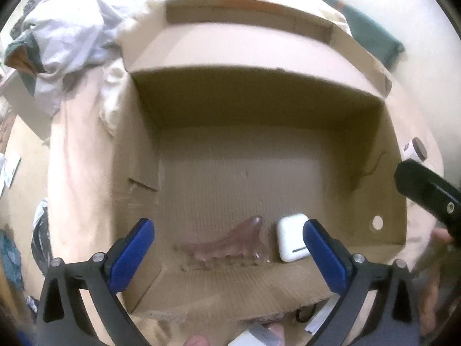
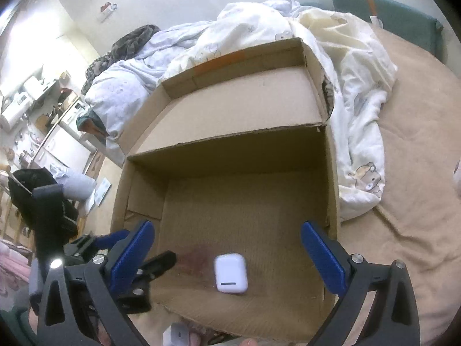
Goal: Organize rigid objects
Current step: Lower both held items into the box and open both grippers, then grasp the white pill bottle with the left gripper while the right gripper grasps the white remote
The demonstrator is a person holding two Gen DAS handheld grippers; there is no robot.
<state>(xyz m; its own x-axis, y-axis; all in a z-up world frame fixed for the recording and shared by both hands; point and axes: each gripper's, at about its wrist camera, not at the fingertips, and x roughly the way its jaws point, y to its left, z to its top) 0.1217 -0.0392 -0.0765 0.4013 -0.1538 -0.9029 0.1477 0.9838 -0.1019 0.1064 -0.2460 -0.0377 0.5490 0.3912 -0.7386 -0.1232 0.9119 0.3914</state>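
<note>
- Two grippers, both over an open cardboard box [image 2: 227, 155]; no earlier view to compare.
- Left gripper [image 1: 229, 256]: blue fingers [image 1: 131, 256] spread wide, nothing between the pads, hanging over the near end of the box.
- Right gripper [image 2: 227, 256]: blue fingers [image 2: 322, 259] spread wide, pinching nothing, also above the near end of the box.
- White earbud case [image 2: 230, 272]: lying flat on the box floor near the front wall, apart from both sets of pads.
- Clear pinkish plastic piece [image 1: 227, 245]: on the box floor just left of the case as the left wrist view shows it; its exact form is blurred.
- Box: brown, lid flap folded back at the far side, standing on a bed.
- Bed surface: tan sheet [image 2: 417, 201], smooth to the right of the box.
- Rumpled white quilt [image 2: 340, 92] with small bear prints, heaped behind and to the right of the box.
- Teal headboard [image 2: 403, 20] against a pale wall at the far end.
- Room at left: crowded white shelves [image 2: 37, 106] and a dark garment [image 2: 31, 190] on a chair.
</note>
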